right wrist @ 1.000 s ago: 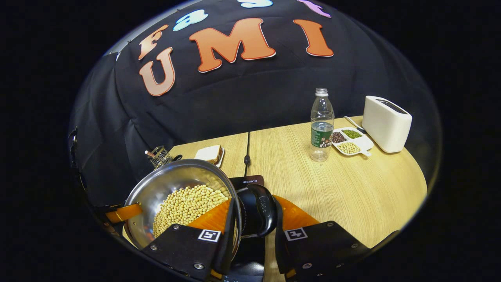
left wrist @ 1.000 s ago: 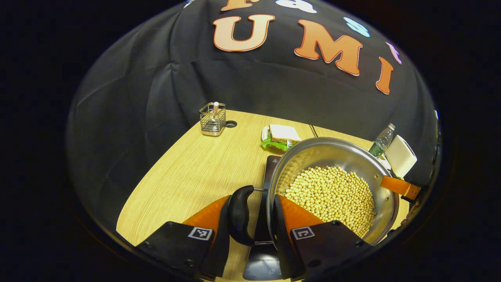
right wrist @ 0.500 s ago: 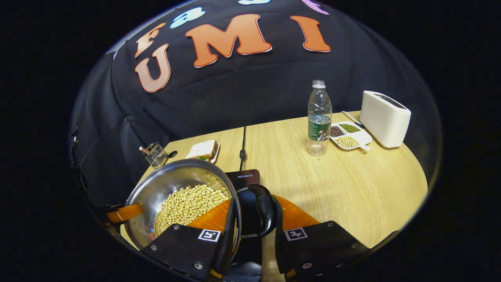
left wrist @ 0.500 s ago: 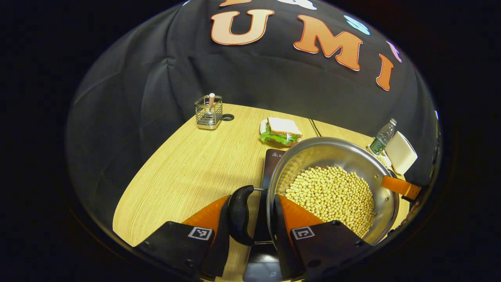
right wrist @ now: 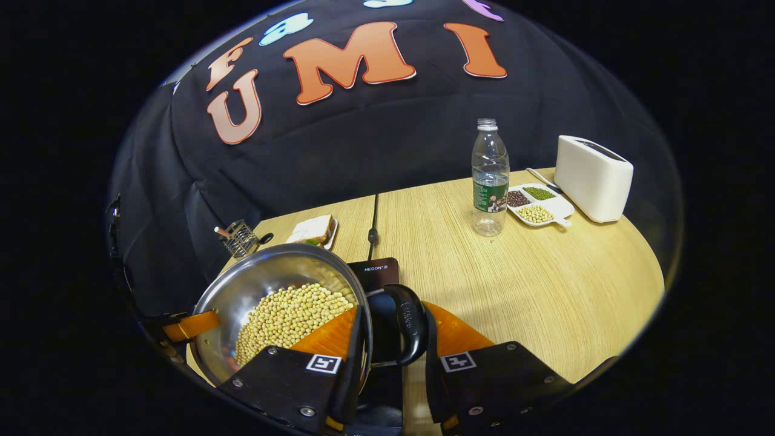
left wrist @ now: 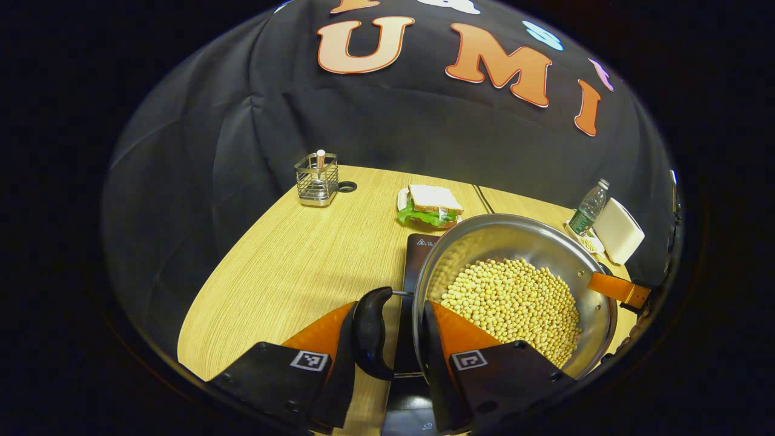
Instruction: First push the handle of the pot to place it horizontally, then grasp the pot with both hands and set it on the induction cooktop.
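Observation:
The steel pot [left wrist: 484, 242], filled with pale yellow beans [left wrist: 514, 303], is over the black induction cooktop [left wrist: 421, 247]; whether it rests on it I cannot tell. My left gripper [left wrist: 387, 306] is shut across the pot's black left handle [left wrist: 369, 333] and the rim, with one finger inside the pot. In the right gripper view, my right gripper [right wrist: 393, 309] is shut the same way on the black right handle [right wrist: 410, 324] of the pot [right wrist: 266, 272], beside the cooktop [right wrist: 378, 269]. Each gripper's finger shows at the pot's far rim in the other view.
On the wooden table [right wrist: 545, 290] stand a water bottle [right wrist: 489, 181], a white divided dish of beans [right wrist: 536, 206] and a white toaster [right wrist: 593, 178] at the right. A sandwich on a plate [left wrist: 431, 204] and a wire holder [left wrist: 316, 180] sit at the back left.
Both grippers have shifted slightly with the pot; the far objects have slid a little up in both views, and more of the cooktop's far corner shows. Both grips are unchanged.

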The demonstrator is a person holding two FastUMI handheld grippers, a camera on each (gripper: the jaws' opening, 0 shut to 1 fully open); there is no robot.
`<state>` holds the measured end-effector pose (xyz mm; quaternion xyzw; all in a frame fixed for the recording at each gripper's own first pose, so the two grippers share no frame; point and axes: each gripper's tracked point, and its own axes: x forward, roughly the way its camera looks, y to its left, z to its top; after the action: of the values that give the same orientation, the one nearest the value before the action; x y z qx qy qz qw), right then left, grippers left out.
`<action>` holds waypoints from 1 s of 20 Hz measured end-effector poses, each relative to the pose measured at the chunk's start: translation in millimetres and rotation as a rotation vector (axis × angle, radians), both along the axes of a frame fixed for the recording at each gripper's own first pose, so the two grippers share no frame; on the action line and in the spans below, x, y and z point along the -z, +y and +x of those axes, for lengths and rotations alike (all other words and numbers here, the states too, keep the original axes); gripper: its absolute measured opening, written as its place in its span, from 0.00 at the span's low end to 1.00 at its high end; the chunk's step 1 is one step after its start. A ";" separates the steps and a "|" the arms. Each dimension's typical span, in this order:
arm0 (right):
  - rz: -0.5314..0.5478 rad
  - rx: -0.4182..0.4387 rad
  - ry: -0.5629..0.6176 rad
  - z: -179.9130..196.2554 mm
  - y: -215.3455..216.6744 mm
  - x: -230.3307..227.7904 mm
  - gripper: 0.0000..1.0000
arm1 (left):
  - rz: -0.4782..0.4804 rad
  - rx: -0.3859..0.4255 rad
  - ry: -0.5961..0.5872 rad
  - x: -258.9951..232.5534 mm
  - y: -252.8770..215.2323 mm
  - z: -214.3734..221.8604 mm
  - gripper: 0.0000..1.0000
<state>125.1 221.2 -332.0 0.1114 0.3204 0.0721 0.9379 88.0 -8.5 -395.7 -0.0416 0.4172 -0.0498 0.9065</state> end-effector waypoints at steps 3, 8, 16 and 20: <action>-0.010 -0.003 -0.015 0.2 -0.3 -0.6 0.50 | 0.008 0.013 -0.006 0.2 0.2 -0.6 0.60; 0.022 -0.012 0.001 0.3 0.0 -2.3 0.57 | 0.049 0.033 -0.023 0.3 2.2 -0.8 0.68; 0.022 -0.040 -0.117 -11.3 -6.4 -60.0 0.90 | 0.082 0.001 -0.119 -43.7 5.4 -2.3 0.93; 0.016 -0.028 -0.201 -21.6 -23.7 -103.0 0.95 | 0.095 -0.006 -0.257 -108.8 0.0 -7.6 0.93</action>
<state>103.5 197.5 -229.0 0.1065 0.2258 0.0983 0.9633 80.4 -8.5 -286.9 0.0070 0.2993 -0.0321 0.9536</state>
